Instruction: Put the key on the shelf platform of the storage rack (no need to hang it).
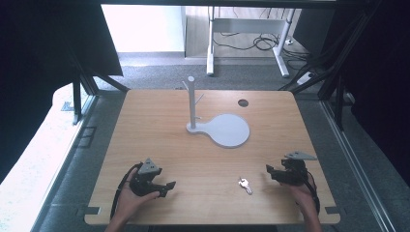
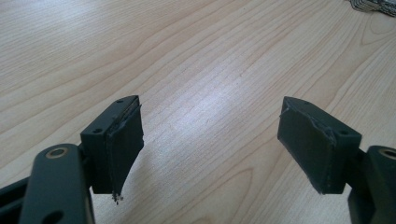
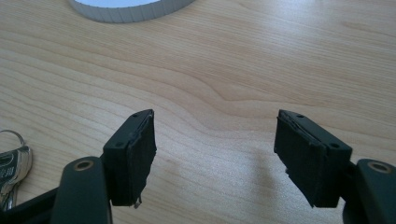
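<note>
From above, the key [image 1: 245, 184] lies flat on the tabletop [image 1: 159, 125], between both hands but nearer the right gripper [image 1: 269, 171]. Its long side runs slantwise, ring end farther away. The left gripper [image 1: 169, 188] is open and empty.

From the right gripper's camera, the key [image 3: 11, 170] sits left of its fingers [image 3: 135, 158], which are wide open.

Silver key [image 1: 245, 185] flat on table, near front edge.

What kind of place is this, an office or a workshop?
Probably an office or lab recording station: a light wooden table framed by black struts, grey carpet, and a white desk frame with loose cables behind.
</note>
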A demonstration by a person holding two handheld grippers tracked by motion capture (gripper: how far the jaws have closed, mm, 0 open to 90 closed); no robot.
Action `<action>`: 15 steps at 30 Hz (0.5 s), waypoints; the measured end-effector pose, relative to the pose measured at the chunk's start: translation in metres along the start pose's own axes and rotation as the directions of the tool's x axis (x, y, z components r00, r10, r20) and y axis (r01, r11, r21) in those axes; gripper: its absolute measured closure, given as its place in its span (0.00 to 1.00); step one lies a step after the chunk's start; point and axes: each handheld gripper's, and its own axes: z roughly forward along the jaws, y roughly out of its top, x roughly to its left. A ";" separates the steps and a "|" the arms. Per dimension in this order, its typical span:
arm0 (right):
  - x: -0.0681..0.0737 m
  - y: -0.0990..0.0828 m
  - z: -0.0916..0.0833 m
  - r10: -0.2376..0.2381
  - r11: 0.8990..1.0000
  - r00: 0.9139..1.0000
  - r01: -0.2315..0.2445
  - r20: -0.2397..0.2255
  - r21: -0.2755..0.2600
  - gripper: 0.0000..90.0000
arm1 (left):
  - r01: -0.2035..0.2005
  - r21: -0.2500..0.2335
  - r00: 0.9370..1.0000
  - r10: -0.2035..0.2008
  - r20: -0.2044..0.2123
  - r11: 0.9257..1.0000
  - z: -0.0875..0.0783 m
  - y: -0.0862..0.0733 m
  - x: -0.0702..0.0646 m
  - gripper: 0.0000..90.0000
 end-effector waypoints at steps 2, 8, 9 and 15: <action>0.000 0.000 -0.001 -0.004 1.000 1.000 0.004 -0.004 -0.002 0.35 | -0.001 -0.002 1.000 0.001 0.000 1.000 0.000 0.000 0.000 0.25; 0.000 0.000 -0.002 -0.005 1.000 1.000 0.005 -0.008 -0.001 0.36 | -0.001 0.000 1.000 0.001 0.000 1.000 0.000 0.000 0.000 0.25; 0.000 0.000 -0.002 -0.005 1.000 1.000 0.005 -0.008 0.000 0.36 | -0.003 0.000 1.000 0.003 0.000 1.000 0.000 0.000 0.000 0.25; 0.001 0.001 -0.002 -0.002 1.000 1.000 0.002 -0.014 0.000 0.36 | 0.008 -0.004 1.000 -0.008 -0.002 1.000 -0.001 0.000 0.000 0.25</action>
